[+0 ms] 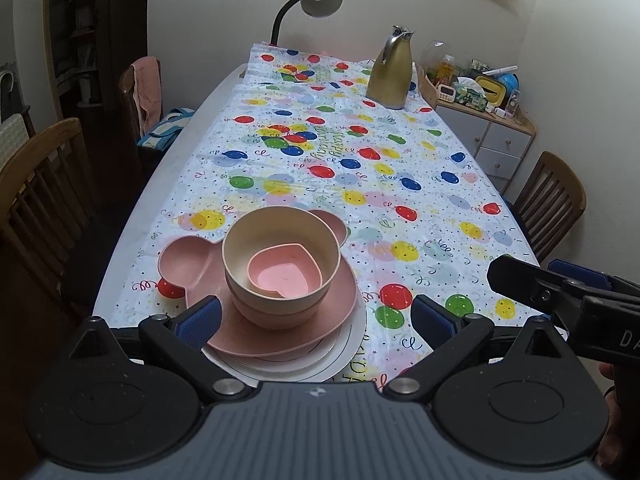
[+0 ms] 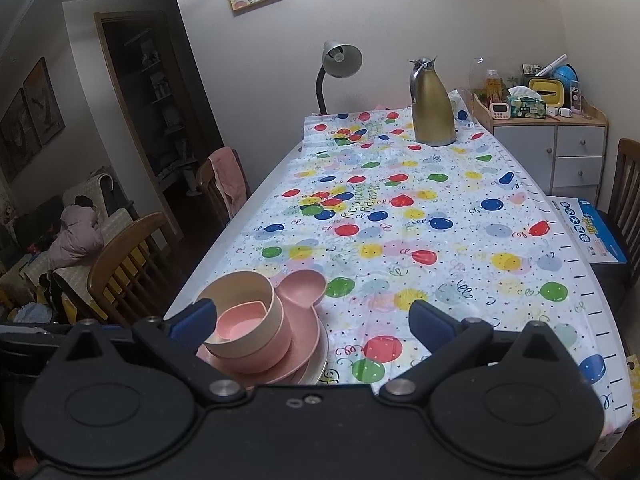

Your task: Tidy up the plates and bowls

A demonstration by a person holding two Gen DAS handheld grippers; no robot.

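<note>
1. The left gripper (image 1: pixel 316 322) is spread wide and holds nothing; its blue-padded fingers (image 1: pixel 200 320) flank the near side of the crockery stack without clearly touching it.
2. The right gripper (image 2: pixel 312 326) is likewise released and empty, its fingers (image 2: pixel 434 326) hanging over the tablecloth (image 2: pixel 400 220) just right of the stack. In the left wrist view only part of its black body shows, cut off by the right edge.
3. The stack sits at the near left corner of the table (image 1: pixel 180 168): a white plate (image 1: pixel 344 354) at the bottom, a pink bear-eared divided plate (image 1: pixel 188 266) on it, then a pink bowl (image 1: pixel 276 316), a cream bowl (image 1: pixel 280 236) nested in that, and a small pink heart-shaped dish (image 1: pixel 284 276) inside the cream bowl.
4. The near rim of the white plate is hidden behind the gripper body in both views; the pink bowl shows only as a band under the cream one.
5. The tablecloth is white with coloured balloons and a birthday print; its lettering is hard to read.
6. At the far end stand a gold jug (image 1: pixel 390 76) toward the far right corner and a grey gooseneck lamp (image 1: pixel 316 0) at the far edge.
7. Wooden chairs (image 1: pixel 36 200) line both long sides, and a cluttered low cabinet (image 2: pixel 552 144) stands by the wall beyond the far right corner.
</note>
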